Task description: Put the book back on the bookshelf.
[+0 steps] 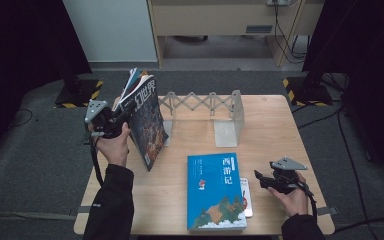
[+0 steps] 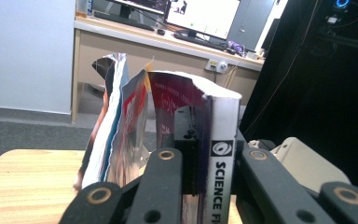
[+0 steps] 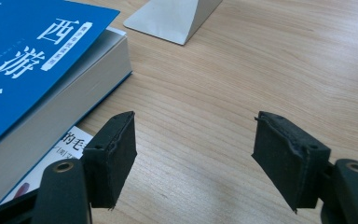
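2 claws: left claw (image 1: 121,116) clamps floppy magazines (image 1: 145,120) near their spines, best gripped there; right claw (image 3: 193,158) stands apart, empty.

Your right gripper (image 3: 195,158) has its jaws standing apart with nothing but bare wooden table (image 3: 261,70) between the pads. Left of the left jaw lies a thick blue book (image 3: 37,70), flat, with a thinner white booklet (image 3: 60,154) poking out from under it, right beside that jaw. Ahead of the jaws sits a grey metal plate (image 3: 172,16).
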`<state>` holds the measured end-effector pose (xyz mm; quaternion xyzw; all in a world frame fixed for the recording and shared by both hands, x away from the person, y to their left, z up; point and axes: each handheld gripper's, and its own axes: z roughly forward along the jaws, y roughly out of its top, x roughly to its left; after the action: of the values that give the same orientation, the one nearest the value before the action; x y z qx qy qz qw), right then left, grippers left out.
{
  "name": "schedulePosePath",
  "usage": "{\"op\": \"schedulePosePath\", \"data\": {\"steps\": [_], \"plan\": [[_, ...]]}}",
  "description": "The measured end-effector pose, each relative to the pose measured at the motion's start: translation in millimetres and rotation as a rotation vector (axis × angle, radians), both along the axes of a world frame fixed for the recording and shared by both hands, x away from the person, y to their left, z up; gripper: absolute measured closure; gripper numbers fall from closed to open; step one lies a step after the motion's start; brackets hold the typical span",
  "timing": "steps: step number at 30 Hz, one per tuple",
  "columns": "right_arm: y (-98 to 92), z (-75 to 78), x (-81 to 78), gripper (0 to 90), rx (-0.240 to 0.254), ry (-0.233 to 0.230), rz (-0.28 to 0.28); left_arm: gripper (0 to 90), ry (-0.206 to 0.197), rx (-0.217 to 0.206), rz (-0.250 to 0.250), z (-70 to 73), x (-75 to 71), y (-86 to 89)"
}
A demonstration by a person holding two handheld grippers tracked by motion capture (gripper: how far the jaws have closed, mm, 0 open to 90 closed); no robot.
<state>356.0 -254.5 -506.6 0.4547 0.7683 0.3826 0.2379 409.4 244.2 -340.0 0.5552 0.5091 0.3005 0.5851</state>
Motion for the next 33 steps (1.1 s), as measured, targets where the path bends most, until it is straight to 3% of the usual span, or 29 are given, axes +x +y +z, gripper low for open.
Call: {"op": "schedulePosePath", "data": {"steps": [11, 15, 19, 27, 33], "plan": [[-3.3, -10.5, 4.6, 27.4, -0.060, 0.062, -0.005, 82.2, 0.005, 0.011, 0.021, -12.7, 19.6, -7.8], [-2.8, -11.4, 5.0, 27.2, -0.067, 0.062, -0.003, 82.2, -0.012, 0.042, 0.044, -12.4, 24.1, -13.2], [-3.4, -11.8, 5.1, 27.1, -0.070, 0.067, -0.006, 82.2, -0.023, 0.061, 0.060, -13.3, 22.7, -17.4], [-3.5, -10.7, 4.5, 27.0, -0.069, 0.065, -0.012, 82.2, -0.028, 0.042, 0.044, -11.5, 11.2, -16.5], [-3.4, -10.7, 4.6, 27.1, -0.071, 0.064, -0.011, 82.2, -0.045, 0.044, 0.040, -16.5, 14.9, -23.2]]}}
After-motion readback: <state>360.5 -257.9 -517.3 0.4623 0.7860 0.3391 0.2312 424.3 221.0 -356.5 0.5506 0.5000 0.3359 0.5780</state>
